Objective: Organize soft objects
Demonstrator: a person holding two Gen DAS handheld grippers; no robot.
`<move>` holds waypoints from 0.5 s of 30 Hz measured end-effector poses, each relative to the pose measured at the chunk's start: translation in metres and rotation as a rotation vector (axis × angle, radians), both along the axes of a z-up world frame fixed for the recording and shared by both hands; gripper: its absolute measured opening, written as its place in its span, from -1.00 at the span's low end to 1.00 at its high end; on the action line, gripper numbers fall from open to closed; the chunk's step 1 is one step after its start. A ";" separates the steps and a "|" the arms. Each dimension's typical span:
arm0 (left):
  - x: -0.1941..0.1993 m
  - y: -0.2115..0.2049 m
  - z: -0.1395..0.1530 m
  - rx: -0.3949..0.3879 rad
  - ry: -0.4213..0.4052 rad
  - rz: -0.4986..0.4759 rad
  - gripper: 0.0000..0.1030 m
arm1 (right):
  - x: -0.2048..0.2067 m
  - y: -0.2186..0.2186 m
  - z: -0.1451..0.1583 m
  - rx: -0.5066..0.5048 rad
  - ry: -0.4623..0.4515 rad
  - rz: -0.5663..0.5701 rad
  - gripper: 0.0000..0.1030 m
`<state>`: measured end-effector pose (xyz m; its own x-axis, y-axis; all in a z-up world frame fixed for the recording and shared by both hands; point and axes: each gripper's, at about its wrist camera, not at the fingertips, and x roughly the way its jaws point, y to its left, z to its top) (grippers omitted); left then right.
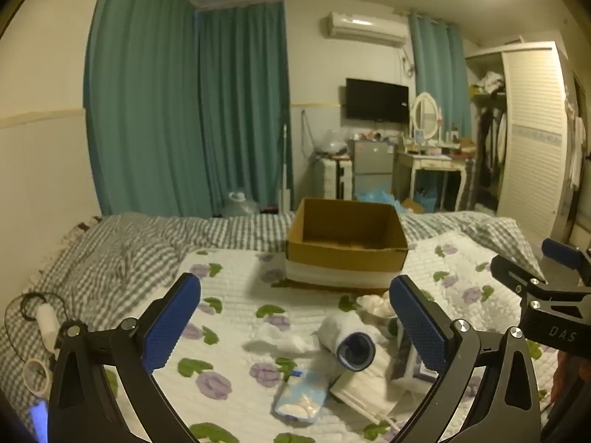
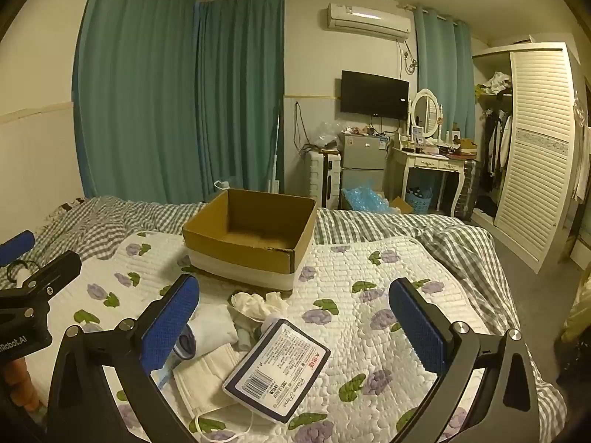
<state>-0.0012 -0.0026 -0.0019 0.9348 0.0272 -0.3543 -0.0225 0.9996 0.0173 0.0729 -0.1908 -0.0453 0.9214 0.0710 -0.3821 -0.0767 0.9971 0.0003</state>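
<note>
An open, empty cardboard box (image 1: 347, 245) (image 2: 255, 236) stands on a floral quilt. In front of it lie soft items: a rolled white-and-navy sock (image 1: 351, 343), crumpled white tissue (image 1: 280, 336), a cream glove bundle (image 2: 255, 304), a face mask (image 2: 203, 380), a pale blue packet (image 1: 303, 398) and a tissue pack with a barcode label (image 2: 277, 365). My left gripper (image 1: 295, 325) is open and empty above the pile. My right gripper (image 2: 295, 325) is open and empty above the tissue pack. Each gripper's body shows at the other view's edge.
The floral quilt (image 2: 369, 295) lies over a grey checked bedsheet (image 1: 122, 251). A cable and small white items (image 1: 40, 325) lie at the bed's left edge. Beyond the bed stand teal curtains, a small fridge (image 2: 364, 158), a dressing table (image 2: 432, 162) and a wardrobe (image 2: 532, 147).
</note>
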 end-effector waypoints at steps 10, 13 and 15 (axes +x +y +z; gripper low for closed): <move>0.006 0.003 -0.005 0.008 0.010 -0.001 1.00 | 0.000 0.001 0.001 -0.007 0.005 -0.011 1.00; 0.005 0.003 -0.006 0.011 0.009 -0.001 1.00 | 0.000 0.002 0.001 -0.010 0.005 -0.015 1.00; 0.006 0.003 -0.005 0.010 0.010 -0.001 1.00 | 0.000 0.002 0.001 -0.011 0.004 -0.017 1.00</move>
<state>0.0044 0.0002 -0.0072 0.9312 0.0302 -0.3633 -0.0217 0.9994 0.0275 0.0729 -0.1885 -0.0442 0.9207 0.0511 -0.3870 -0.0598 0.9982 -0.0106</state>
